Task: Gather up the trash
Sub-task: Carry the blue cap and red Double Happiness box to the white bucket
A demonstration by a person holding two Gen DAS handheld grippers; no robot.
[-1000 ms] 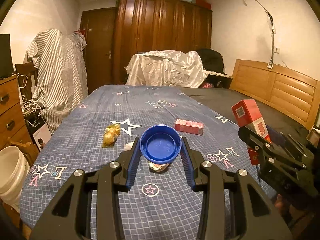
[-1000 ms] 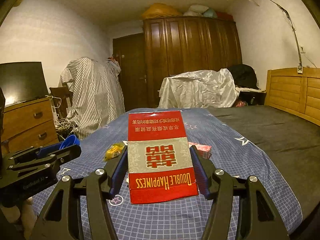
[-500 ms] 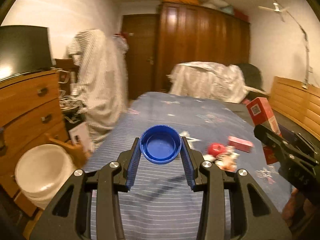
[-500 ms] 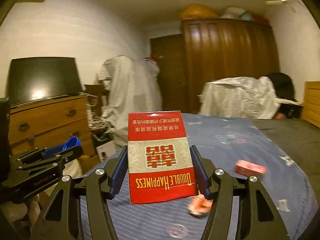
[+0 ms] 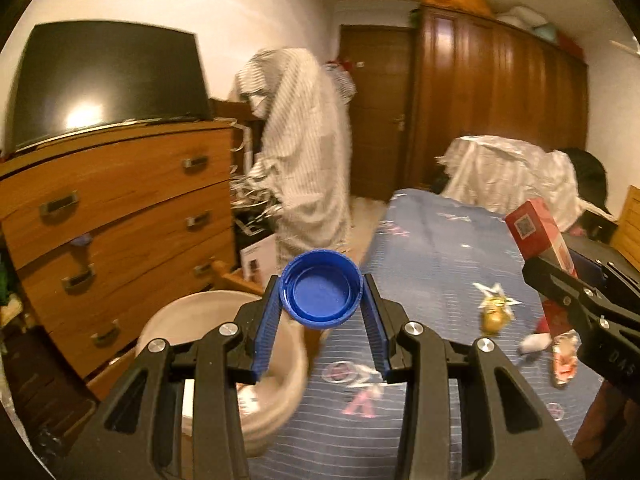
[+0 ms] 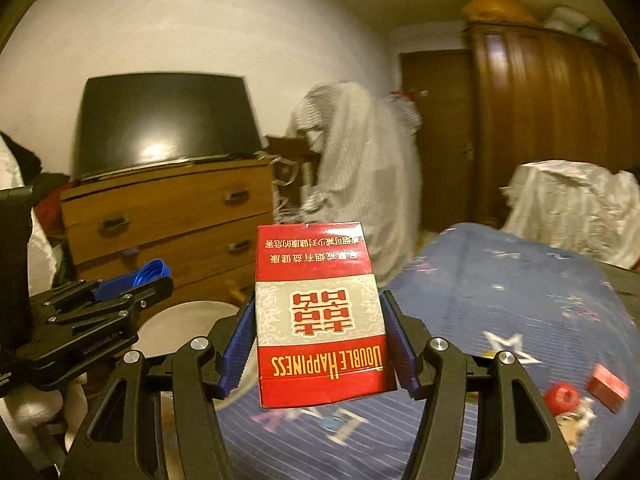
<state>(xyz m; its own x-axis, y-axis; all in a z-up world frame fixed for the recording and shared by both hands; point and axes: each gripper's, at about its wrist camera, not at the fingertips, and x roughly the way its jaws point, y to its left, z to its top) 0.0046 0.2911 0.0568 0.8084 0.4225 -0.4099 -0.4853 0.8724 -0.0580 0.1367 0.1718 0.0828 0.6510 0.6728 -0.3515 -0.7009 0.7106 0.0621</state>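
Observation:
My left gripper [image 5: 322,300] is shut on a blue bottle cap [image 5: 320,288], held in the air above the right rim of a white bucket [image 5: 200,328] that stands on the floor beside the bed. My right gripper [image 6: 320,328] is shut on a red Double Happiness carton [image 6: 320,320], held upright over the bed's left edge, with the bucket [image 6: 180,324] low to its left. The carton [image 5: 536,236] and right gripper also show at the right of the left wrist view. The left gripper with the cap [image 6: 152,270] shows at the left of the right wrist view.
A wooden dresser [image 5: 120,208] with a TV [image 5: 108,80] stands behind the bucket. Loose trash lies on the blue bedspread [image 5: 432,264]: a yellow wrapper [image 5: 494,314], a red cap [image 6: 562,398], a small red box [image 6: 608,386]. Covered clothes rack [image 5: 304,152] and wardrobe [image 5: 500,112] stand beyond.
Both grippers have swung left from over the bed toward the bucket and dresser, keeping hold of the cap and the carton. The bucket now lies right below the left gripper.

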